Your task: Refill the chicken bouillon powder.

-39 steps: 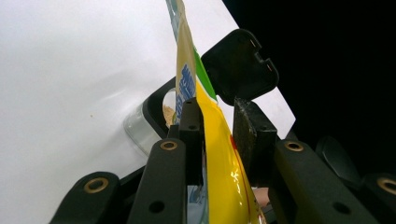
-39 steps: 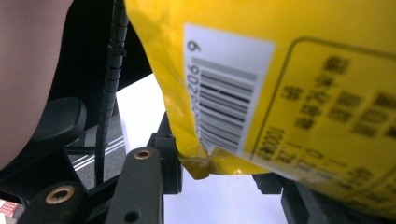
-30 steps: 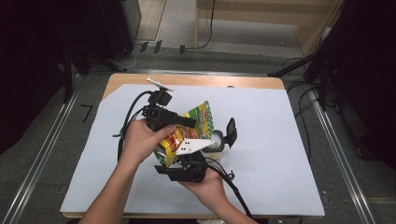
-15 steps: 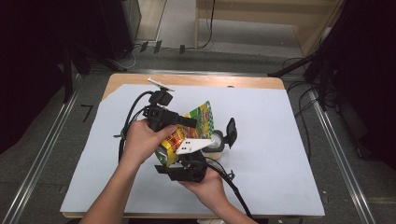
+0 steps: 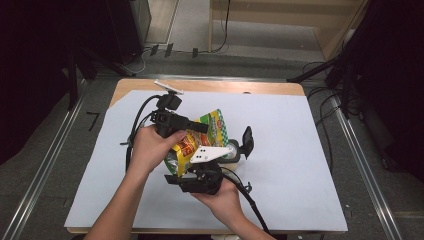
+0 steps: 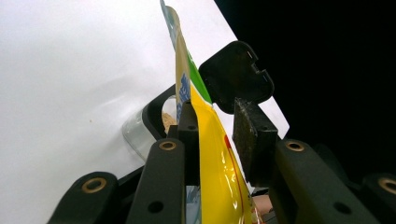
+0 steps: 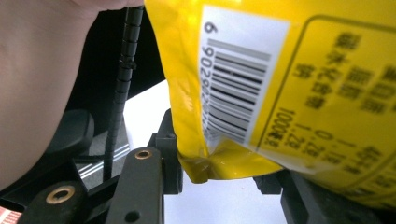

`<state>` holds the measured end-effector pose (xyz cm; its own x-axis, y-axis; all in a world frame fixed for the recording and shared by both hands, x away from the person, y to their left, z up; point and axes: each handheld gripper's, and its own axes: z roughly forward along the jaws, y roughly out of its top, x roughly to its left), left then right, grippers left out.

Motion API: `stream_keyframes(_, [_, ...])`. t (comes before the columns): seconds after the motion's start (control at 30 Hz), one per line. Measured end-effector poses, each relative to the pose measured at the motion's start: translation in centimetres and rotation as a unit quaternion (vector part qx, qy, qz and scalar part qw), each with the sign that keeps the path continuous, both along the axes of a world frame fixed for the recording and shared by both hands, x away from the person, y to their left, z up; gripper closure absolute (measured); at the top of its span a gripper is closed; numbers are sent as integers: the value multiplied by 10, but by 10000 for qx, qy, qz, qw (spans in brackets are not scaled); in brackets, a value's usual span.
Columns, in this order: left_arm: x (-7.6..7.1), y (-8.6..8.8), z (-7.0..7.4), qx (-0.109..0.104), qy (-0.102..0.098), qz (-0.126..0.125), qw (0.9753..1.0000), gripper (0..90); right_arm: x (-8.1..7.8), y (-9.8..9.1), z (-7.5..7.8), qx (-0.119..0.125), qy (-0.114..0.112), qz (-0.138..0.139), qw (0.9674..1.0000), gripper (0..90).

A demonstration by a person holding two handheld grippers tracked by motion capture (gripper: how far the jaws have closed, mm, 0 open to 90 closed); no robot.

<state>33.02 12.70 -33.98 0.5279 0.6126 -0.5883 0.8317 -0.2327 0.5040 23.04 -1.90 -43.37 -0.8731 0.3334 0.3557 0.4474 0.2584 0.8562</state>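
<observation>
A yellow and green snack bag hangs tilted above the white table between both grippers. My left gripper comes in from the left, held in a hand, and is shut on the bag's upper part. In the left gripper view the bag runs up between the pads. My right gripper reaches up from below and is shut on the bag's lower end. The right gripper view has the barcode side of the bag close up, its bottom corner between the jaws.
A clear jar lies on the white sheet just right of the bag, its black flip lid standing open; the lid rises behind the bag. Cables trail from both grippers. Dark floor and stands surround the table.
</observation>
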Motion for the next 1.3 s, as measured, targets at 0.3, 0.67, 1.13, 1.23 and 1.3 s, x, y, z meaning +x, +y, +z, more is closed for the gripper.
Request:
stream_keyframes(0.3, [8, -2, 4, -20, 109, -63, 9999, 731, 4, 0, 6, -40, -13, 12, 10000, 624])
stream_keyframes(0.67, [9, -1, 4, 18, 25, -94, 10000, 731, 7, 3, 5, -159, -121, 12, 9998, 622])
stream_keyframes(1.13, [6, -4, 2, 26, -98, -95, 9999, 728, 6, 1, 2, -209, -209, 20, 9996, 623])
stream_keyframes(1.23, [5, -3, 2, 25, -114, -94, 9999, 728, 6, 1, 2, -224, -234, 32, 9995, 623])
stream_keyframes(1.3, [5, -3, 1, 29, -119, -94, 9999, 727, 7, 1, 1, -230, -243, 36, 9994, 623])
